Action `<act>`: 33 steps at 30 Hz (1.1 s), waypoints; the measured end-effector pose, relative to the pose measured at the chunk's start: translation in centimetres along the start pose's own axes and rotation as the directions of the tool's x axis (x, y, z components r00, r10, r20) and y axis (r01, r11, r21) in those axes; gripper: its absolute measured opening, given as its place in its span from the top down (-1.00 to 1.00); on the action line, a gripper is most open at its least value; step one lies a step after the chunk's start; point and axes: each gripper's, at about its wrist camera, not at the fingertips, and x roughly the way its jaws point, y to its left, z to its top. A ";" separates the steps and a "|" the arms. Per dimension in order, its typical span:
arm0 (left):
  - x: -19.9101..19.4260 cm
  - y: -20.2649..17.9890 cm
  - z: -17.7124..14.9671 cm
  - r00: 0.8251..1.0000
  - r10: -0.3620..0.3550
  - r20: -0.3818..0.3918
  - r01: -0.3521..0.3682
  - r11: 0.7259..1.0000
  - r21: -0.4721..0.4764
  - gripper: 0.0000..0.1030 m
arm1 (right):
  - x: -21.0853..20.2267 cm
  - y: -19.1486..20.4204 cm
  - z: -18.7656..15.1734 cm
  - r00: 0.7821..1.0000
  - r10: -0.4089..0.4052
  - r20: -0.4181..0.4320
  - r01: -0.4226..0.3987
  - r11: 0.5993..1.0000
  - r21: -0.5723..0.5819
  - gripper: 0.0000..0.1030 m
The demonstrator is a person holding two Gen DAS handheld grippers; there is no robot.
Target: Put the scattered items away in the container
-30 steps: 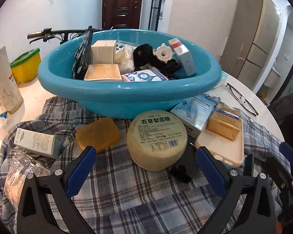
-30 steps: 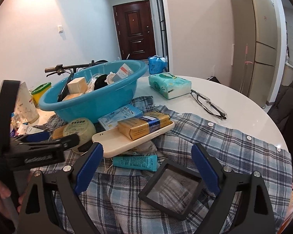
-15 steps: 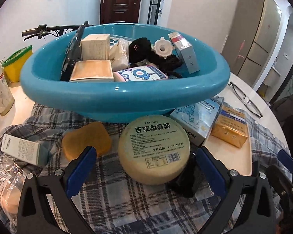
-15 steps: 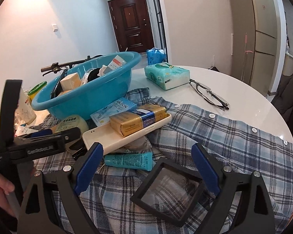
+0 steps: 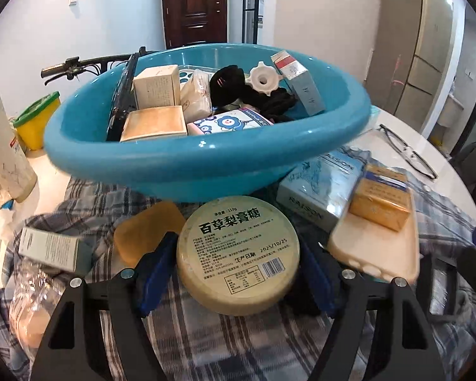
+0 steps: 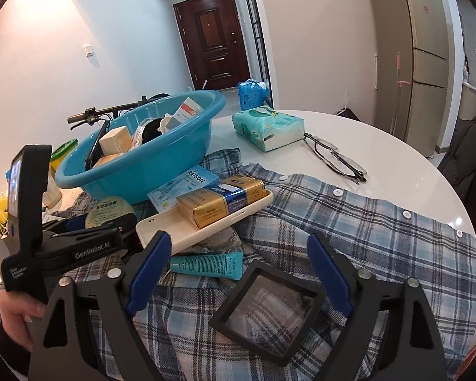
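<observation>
One round tin sits on the plaid shirt by my blue basin. My left hand-held gripper squeezes its sides. My right hand-held gripper is spread wide over a black frame.

Tin before basin, on shirt.

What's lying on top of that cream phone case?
A gold and blue packet lies on the cream phone case. The case rests on clutter above the plaid shirt; what lies beneath it is mostly covered.
</observation>
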 end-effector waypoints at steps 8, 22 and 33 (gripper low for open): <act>-4.5 2.2 -1.9 0.999 -0.044 0.003 0.044 0.998 -0.051 -0.50 | -1.1 1.2 -0.5 1.000 0.004 0.004 -0.003 1.000 -0.022 -0.67; -7.7 4.2 -3.9 0.997 -0.048 0.055 0.052 0.995 -0.080 -0.50 | 0.2 4.4 -1.7 0.998 0.043 -0.053 -0.047 0.997 -0.058 -0.67; -6.3 4.0 -3.8 0.998 -0.049 0.043 0.053 0.995 -0.081 -0.50 | 3.7 4.2 -0.5 0.991 0.087 -0.106 -0.084 0.996 0.034 -0.67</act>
